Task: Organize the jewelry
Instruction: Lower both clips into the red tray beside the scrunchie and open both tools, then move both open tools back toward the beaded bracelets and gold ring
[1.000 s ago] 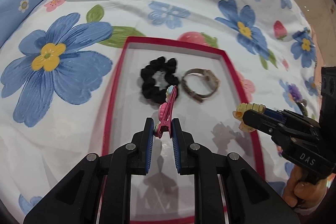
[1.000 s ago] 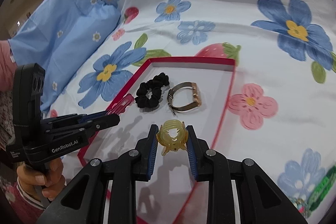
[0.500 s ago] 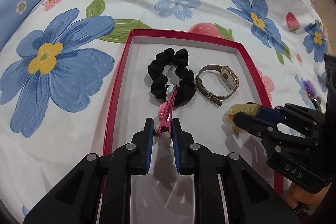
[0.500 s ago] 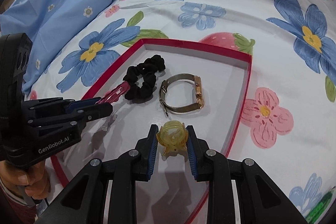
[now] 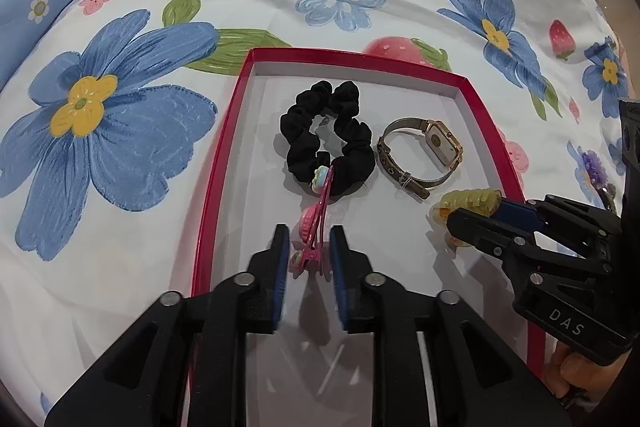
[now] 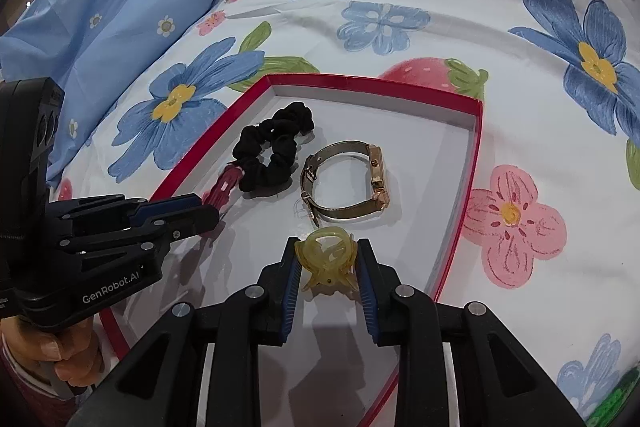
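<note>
Red cardboard forms the low rim of a shallow tray [image 5: 224, 163] with a smooth white floor, set on a bed sheet [image 5: 120, 187] of soft cotton printed with large blue flowers, pink blossoms and strawberries. A pale blue pillow [image 6: 100, 7] with small daisies is seen at the upper left of the right wrist view.

Inside the tray a black fabric scrunchie [image 5: 330, 137], ruffled and ring-shaped, is laid flat. Just beside it a watch [image 5: 424, 155] is placed on its side, with a woven metal mesh strap, a buckle and a rectangular gold-toned case.

A slim pink hair clip [image 5: 316, 231], decorated with small pastel charms, is found between the blue ribbed fingers of the left gripper [image 5: 306, 251]. Its far tip is laid over the edge of the scrunchie. The fingers have just been opening; a narrow gap is now seen on either side of the clip, so it is no longer pressed.

A translucent yellow claw clip [image 6: 326, 257] of glossy plastic, with curved interlocking teeth, is set between the fingers of the right gripper [image 6: 328, 263], low over the tray floor near the watch strap. Those fingers are only slightly apart, and both pads are seen in contact with the sides of the clip.

A hand [image 6: 60, 355] is wrapped around the left gripper's handle.
</note>
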